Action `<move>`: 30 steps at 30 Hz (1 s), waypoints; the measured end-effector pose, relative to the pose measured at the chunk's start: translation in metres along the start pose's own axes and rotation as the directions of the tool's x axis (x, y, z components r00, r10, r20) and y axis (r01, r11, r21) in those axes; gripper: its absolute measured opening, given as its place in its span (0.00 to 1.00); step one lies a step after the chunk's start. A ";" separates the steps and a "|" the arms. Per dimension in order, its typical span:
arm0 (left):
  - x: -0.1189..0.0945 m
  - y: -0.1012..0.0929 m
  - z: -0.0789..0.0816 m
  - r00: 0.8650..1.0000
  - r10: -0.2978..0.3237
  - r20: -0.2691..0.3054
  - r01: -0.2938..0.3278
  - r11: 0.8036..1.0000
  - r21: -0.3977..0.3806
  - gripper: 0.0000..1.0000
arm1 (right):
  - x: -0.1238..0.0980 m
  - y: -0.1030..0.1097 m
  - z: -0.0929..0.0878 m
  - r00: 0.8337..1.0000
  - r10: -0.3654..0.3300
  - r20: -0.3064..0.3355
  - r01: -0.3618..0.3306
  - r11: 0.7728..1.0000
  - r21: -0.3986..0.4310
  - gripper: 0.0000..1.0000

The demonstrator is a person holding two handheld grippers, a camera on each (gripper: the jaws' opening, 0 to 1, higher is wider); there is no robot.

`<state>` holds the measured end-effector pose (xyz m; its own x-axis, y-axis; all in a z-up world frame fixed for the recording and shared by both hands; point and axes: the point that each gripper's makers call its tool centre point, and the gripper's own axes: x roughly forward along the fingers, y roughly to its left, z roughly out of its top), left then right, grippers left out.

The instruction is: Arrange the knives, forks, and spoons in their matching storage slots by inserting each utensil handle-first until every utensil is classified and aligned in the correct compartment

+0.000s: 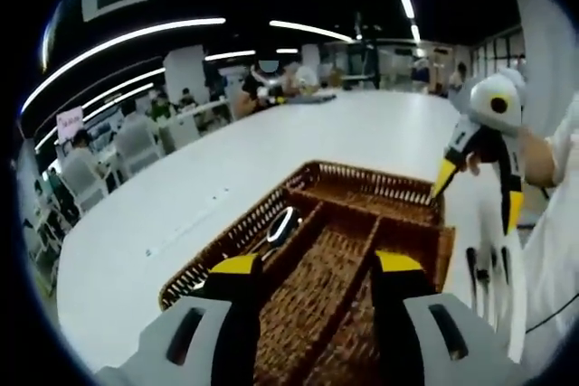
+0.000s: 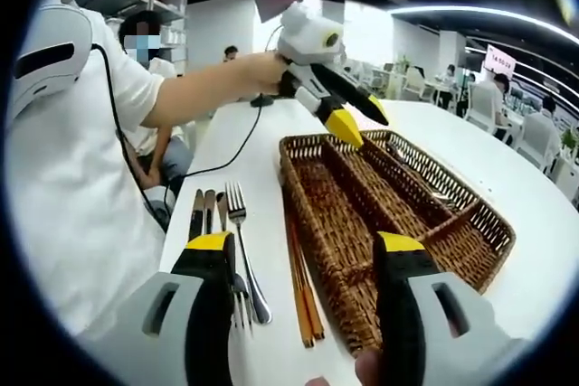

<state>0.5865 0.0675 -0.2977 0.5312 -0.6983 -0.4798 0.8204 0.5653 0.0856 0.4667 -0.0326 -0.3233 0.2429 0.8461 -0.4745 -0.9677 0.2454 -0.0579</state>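
A brown wicker tray point(image 2: 398, 214) w/ long slots is set on the white surface point(image 1: 271, 160), near its edge by the person. A spoon point(image 1: 282, 223) is seen in one side slot. Forks point(image 2: 242, 250), knives point(image 2: 201, 210) & chopsticks point(image 2: 301, 287) are laid just beside the tray. Left tongs point(image 1: 312, 264) & right tongs point(image 2: 303, 246) are held open, gripping nothing.
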 end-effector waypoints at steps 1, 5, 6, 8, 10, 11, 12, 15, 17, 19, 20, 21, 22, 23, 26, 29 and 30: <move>-0.001 -0.002 0.000 1.000 0.001 0.002 -0.001 1.000 0.002 0.48 | 0.000 0.000 0.000 1.000 0.001 0.000 -0.001 1.000 -0.001 0.64; -0.006 -0.008 0.002 1.000 -0.001 0.028 0.001 1.000 -0.004 0.51 | 0.001 0.001 0.002 1.000 0.003 -0.002 -0.003 1.000 -0.006 0.64; -0.007 -0.010 0.002 0.999 -0.001 0.033 0.001 1.000 -0.006 0.51 | 0.001 0.001 0.002 1.000 0.003 -0.004 -0.003 1.000 -0.006 0.64; -0.009 -0.014 0.002 0.999 0.001 0.041 -0.001 1.000 -0.005 0.52 | 0.002 0.001 0.001 1.000 0.004 -0.008 -0.004 1.000 -0.008 0.64; -0.012 -0.017 0.003 0.999 0.001 0.050 0.000 1.000 -0.004 0.52 | 0.002 0.002 0.002 1.000 0.007 -0.010 -0.007 1.000 -0.010 0.65; -0.012 -0.018 0.004 0.999 0.001 0.053 -0.001 1.000 -0.002 0.52 | 0.003 0.002 0.002 1.000 0.007 -0.010 -0.007 1.000 -0.010 0.65; -0.015 -0.021 0.005 0.998 0.000 0.062 0.000 1.000 -0.001 0.52 | 0.003 0.003 0.002 1.000 0.009 -0.012 -0.009 1.000 -0.013 0.65; -0.018 -0.028 0.006 0.997 -0.002 0.075 0.002 1.000 0.001 0.53 | 0.005 0.004 0.002 1.000 0.013 -0.016 -0.013 1.000 -0.014 0.65; -0.018 -0.030 0.006 0.997 -0.003 0.079 0.003 1.000 0.003 0.54 | 0.005 0.005 0.002 1.000 0.014 -0.020 -0.015 1.000 -0.018 0.65; -0.020 -0.033 0.005 0.997 -0.004 0.082 0.004 1.000 0.003 0.55 | 0.006 0.005 0.002 1.000 0.016 -0.020 -0.016 1.000 -0.019 0.65; -0.020 -0.033 0.005 0.997 -0.005 0.083 0.004 1.000 0.003 0.55 | 0.006 0.006 0.002 1.000 0.018 -0.020 -0.018 1.000 -0.019 0.65; -0.021 -0.035 0.005 0.996 -0.004 0.085 0.004 1.000 0.004 0.56 | 0.006 0.006 0.002 1.000 0.018 -0.021 -0.019 1.000 -0.021 0.65; -0.022 -0.036 0.004 0.996 -0.003 0.085 0.003 1.000 0.004 0.57 | 0.007 0.006 0.003 1.000 0.019 -0.022 -0.020 1.000 -0.022 0.65; -0.023 -0.037 0.004 0.996 -0.002 0.086 0.002 1.000 0.004 0.57 | 0.007 0.007 0.003 1.000 0.020 -0.022 -0.020 1.000 -0.023 0.65; -0.026 -0.041 0.004 0.996 -0.001 0.094 0.001 1.000 0.002 0.58 | 0.007 0.008 0.003 0.999 0.024 -0.024 -0.024 0.999 -0.028 0.65; -0.029 -0.047 0.004 0.995 -0.004 0.102 0.004 1.000 0.004 0.59 | 0.008 0.009 0.003 0.999 0.026 -0.029 -0.027 0.999 -0.034 0.65; -0.029 -0.049 0.003 0.995 -0.005 0.103 0.004 1.000 0.005 0.59 | 0.008 0.009 0.003 0.999 0.027 -0.030 -0.028 0.999 -0.035 0.65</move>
<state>0.5318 0.0590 -0.2847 0.5464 -0.7425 -0.3874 0.8237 0.5601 0.0883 0.4601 -0.0218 -0.3248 0.2141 0.8377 -0.5023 -0.9760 0.2044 -0.0751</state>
